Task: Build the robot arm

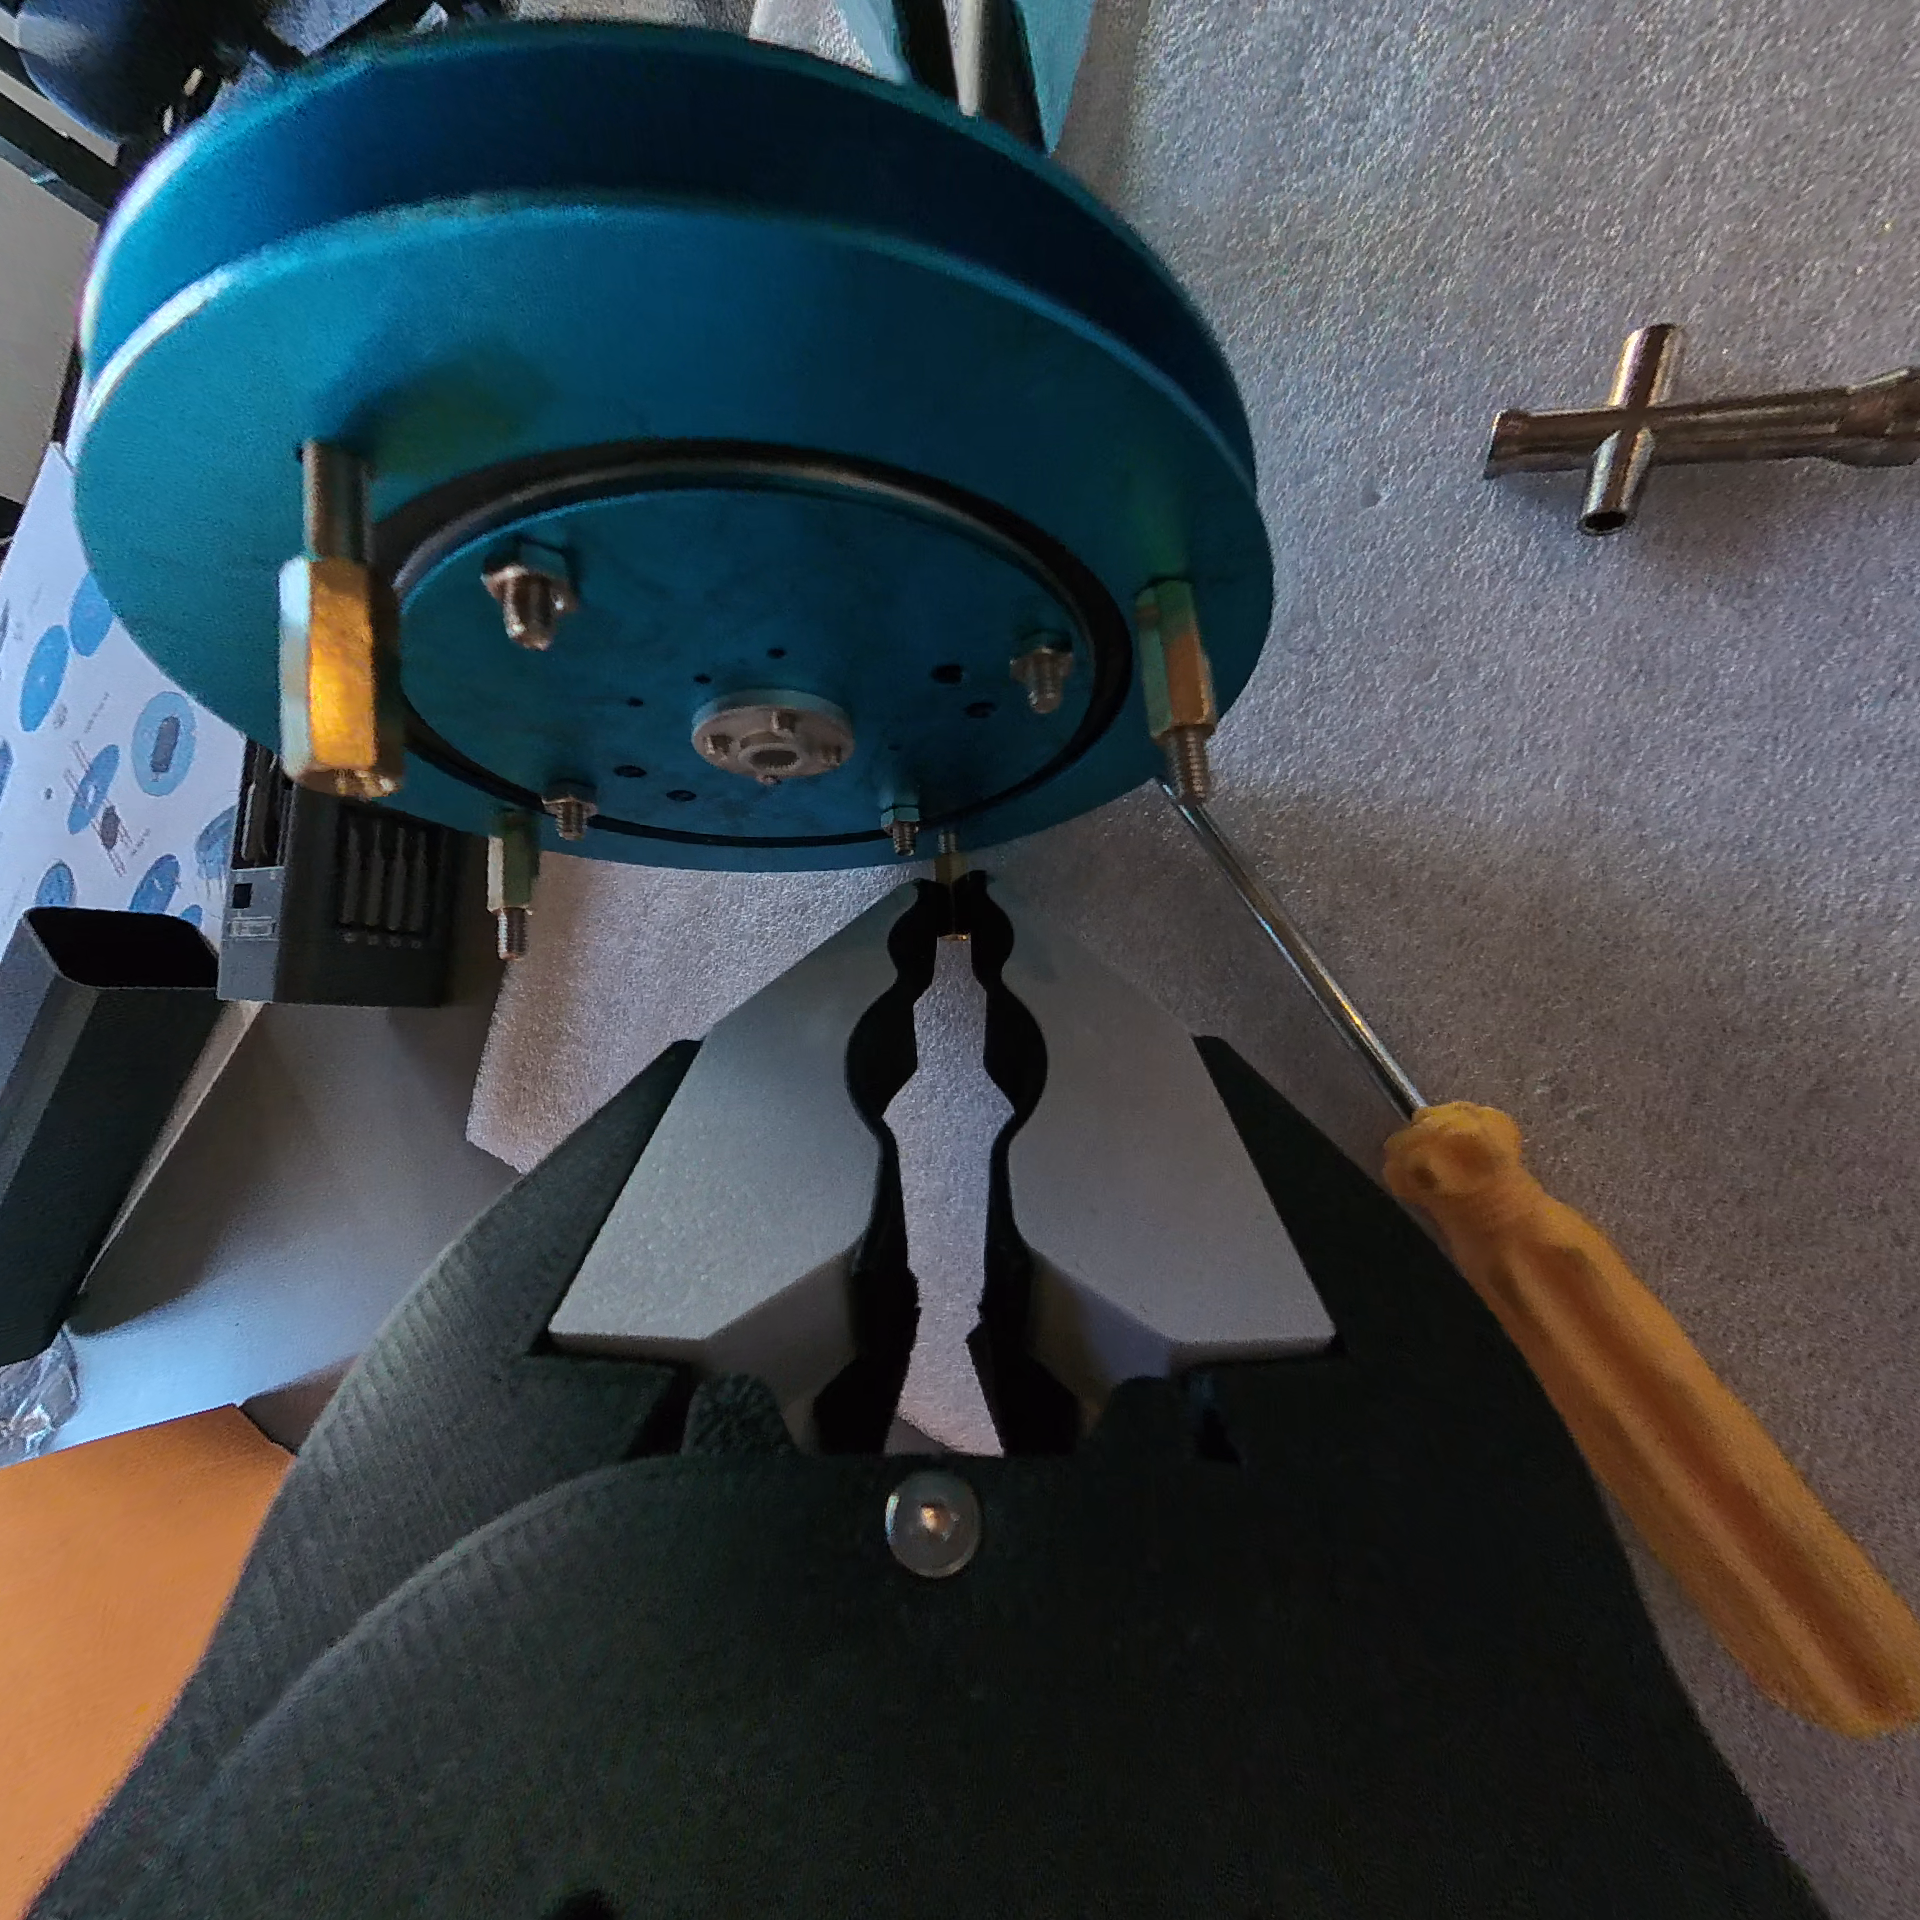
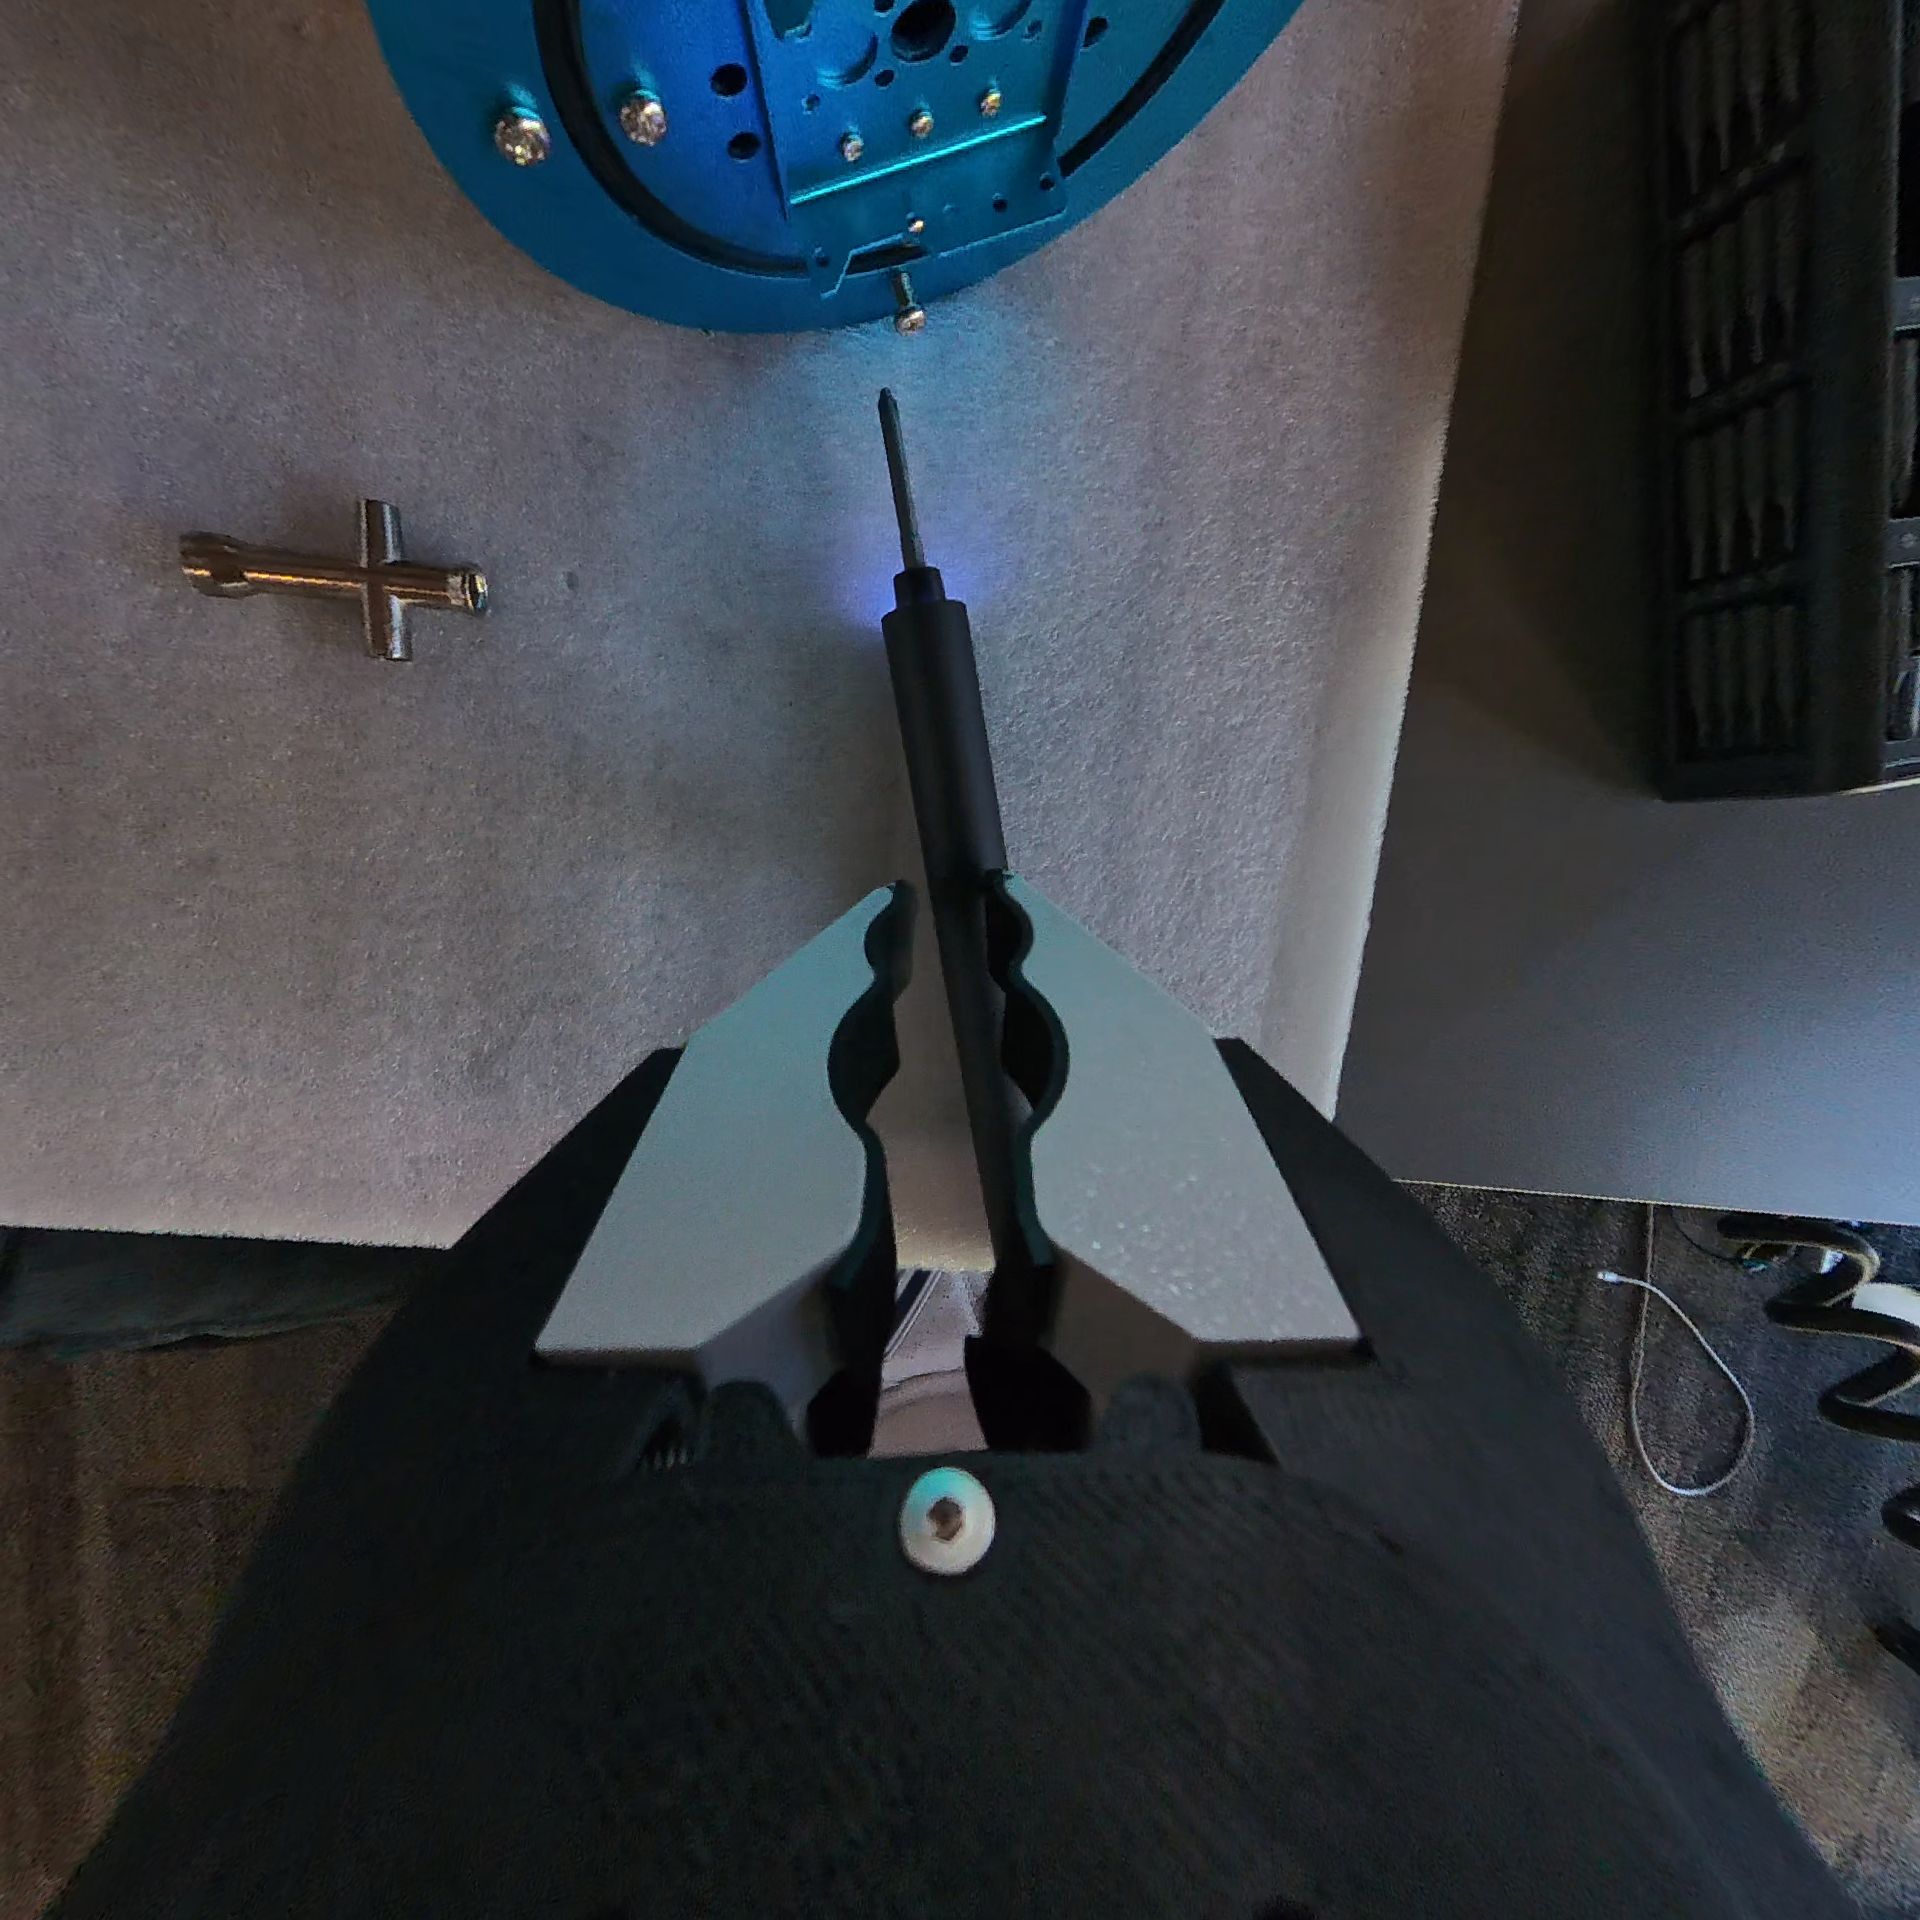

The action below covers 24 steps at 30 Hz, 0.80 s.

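Note:
A blue round disc assembly (image 1: 675, 343) stands tilted on a grey foam mat (image 1: 1558, 935), with brass standoffs (image 1: 338, 675) sticking out of its face. My left gripper (image 1: 951, 906) is shut on a small brass standoff (image 1: 951, 920) at the disc's lower edge. In the right wrist view, my right gripper (image 2: 940, 894) is shut on a black powered screwdriver (image 2: 940, 727). Its bit points at a screw (image 2: 907, 303) standing out of the rim of the blue disc (image 2: 623, 260), with a short gap between them.
A yellow-handled screwdriver (image 1: 1621, 1382) lies right of the left gripper, its tip by the disc. A metal cross wrench (image 1: 1652, 436) (image 2: 343, 577) lies on the mat. A black bit case (image 1: 343, 914) (image 2: 1787, 416), a dark box (image 1: 83, 1091) and an illustrated sheet (image 1: 94, 727) sit beside the mat. My right fingertips sit around 12 cm from my left ones.

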### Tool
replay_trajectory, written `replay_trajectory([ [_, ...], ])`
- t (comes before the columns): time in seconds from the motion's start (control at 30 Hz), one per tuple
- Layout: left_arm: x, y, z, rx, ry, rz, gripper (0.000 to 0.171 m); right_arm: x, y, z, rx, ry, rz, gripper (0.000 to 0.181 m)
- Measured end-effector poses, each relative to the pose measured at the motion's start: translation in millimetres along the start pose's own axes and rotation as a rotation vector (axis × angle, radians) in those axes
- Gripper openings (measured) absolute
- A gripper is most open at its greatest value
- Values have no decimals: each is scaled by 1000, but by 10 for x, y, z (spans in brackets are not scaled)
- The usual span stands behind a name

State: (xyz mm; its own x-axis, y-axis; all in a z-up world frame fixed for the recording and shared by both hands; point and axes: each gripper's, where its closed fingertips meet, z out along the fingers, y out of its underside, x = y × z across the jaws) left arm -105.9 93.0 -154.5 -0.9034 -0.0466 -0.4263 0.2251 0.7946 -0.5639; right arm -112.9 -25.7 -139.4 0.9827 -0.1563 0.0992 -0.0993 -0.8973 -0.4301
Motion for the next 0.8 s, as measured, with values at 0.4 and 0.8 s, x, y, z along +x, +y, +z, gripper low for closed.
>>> replay_trajectory([
  [0.4, 2, -2, 4, -5, -5, -2, 4, -22, -50, -11, 14, -87, -45, 25],
  [0.8, 3, -4, 6, -4, -8, 0, 4, 30, -76, 21, -14, -60, -122, 22],
])
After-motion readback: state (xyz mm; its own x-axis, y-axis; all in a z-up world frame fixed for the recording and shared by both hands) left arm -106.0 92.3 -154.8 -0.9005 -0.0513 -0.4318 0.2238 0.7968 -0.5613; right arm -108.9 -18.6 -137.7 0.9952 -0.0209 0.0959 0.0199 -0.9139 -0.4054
